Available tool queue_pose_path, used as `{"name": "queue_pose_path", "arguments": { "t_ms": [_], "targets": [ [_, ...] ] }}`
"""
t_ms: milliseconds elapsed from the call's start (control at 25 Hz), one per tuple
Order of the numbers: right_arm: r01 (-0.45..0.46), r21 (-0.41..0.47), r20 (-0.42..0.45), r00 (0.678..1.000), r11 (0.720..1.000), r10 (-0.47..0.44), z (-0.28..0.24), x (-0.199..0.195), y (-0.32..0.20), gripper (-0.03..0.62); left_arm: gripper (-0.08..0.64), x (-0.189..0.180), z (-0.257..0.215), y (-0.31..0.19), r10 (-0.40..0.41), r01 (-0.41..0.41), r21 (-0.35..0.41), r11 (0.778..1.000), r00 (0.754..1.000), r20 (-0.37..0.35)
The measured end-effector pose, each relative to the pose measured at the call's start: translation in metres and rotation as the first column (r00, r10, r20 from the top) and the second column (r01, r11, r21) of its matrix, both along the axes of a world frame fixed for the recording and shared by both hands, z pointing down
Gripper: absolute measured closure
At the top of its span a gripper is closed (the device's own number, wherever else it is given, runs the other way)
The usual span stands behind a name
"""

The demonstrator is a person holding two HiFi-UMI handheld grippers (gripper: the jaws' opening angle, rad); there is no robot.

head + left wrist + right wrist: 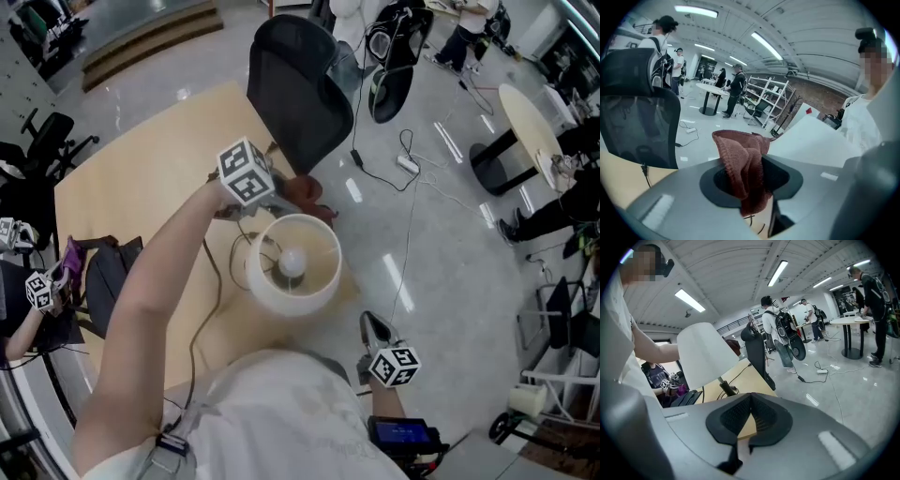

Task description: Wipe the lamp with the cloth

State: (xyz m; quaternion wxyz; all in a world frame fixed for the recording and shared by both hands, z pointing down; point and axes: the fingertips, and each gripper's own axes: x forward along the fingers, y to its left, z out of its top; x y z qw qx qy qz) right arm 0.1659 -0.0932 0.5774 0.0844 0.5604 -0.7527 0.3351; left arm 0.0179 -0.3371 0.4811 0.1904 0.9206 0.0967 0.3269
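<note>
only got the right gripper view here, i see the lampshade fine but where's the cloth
Observer: The left gripper is shut on the reddish cloth, which bunches up between its pads.
Operator: where's that next to the lamp
Observer: In the head view it sits just past the lampshade at its far rim, near the black chair. I can't tell if cloth and shade touch.
Operator: anything inside the shade
Observer: A white bulb, seen from above.

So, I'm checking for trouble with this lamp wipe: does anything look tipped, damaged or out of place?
Nothing stands out. The lamp stands upright on the table, its shade looks intact, and its cord trails loosely across the wood. The cloth is pinched in the left gripper close by the shade.
</note>
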Motion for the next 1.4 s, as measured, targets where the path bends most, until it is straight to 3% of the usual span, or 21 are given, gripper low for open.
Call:
{"name": "queue_pose_path", "arguments": {
  "t_ms": [160, 240, 360, 480, 600, 760, 920, 1400],
  "targets": [
    [0.018, 0.005, 0.004, 1.000, 1.000, -0.018, -0.004, 0.001, -0.011, 0.580, 0.431, 0.001, 0.029, -0.006, 0.010, -0.014, 0.038, 0.999, 0.995, 0.097],
    [0.029, 0.020, 0.008, 1.000, 0.999, -0.029, -0.006, 0.000, -0.022, 0.580, 0.431, 0.002, 0.030, -0.012, 0.016, -0.021, 0.052, 0.998, 0.996, 0.088],
    [0.037, 0.032, 0.014, 0.999, 0.999, -0.037, -0.007, 0.000, -0.031, 0.580, 0.431, 0.009, -0.008, -0.018, 0.029, -0.028, 0.057, 0.998, 0.999, -0.013],
    [0.036, 0.016, 0.024, 0.999, 0.999, -0.036, -0.001, -0.002, -0.029, 0.580, 0.431, 0.015, -0.057, -0.010, 0.102, -0.096, 0.057, 0.994, 0.989, -0.103],
    [0.037, 0.008, 0.027, 0.999, 0.999, -0.037, 0.002, -0.005, -0.026, 0.580, 0.431, 0.020, -0.098, 0.009, 0.214, -0.212, 0.031, 0.977, 0.957, -0.194],
    [0.036, 0.013, 0.030, 0.999, 0.999, -0.036, 0.002, -0.011, -0.029, 0.580, 0.430, 0.020, -0.128, 0.032, 0.331, -0.354, -0.031, 0.935, 0.898, -0.289],
    [0.025, 0.003, 0.033, 0.999, 1.000, -0.026, 0.005, -0.020, -0.021, 0.580, 0.430, 0.017, -0.111, 0.046, 0.385, -0.422, -0.105, 0.901, 0.887, -0.256],
    [-0.012, -0.017, 0.038, 0.999, 1.000, 0.013, 0.019, 0.002, -0.022, 0.580, 0.430, 0.058, -0.001, 0.042, 0.447, -0.441, -0.188, 0.878, 0.894, -0.008]
  ]
}}
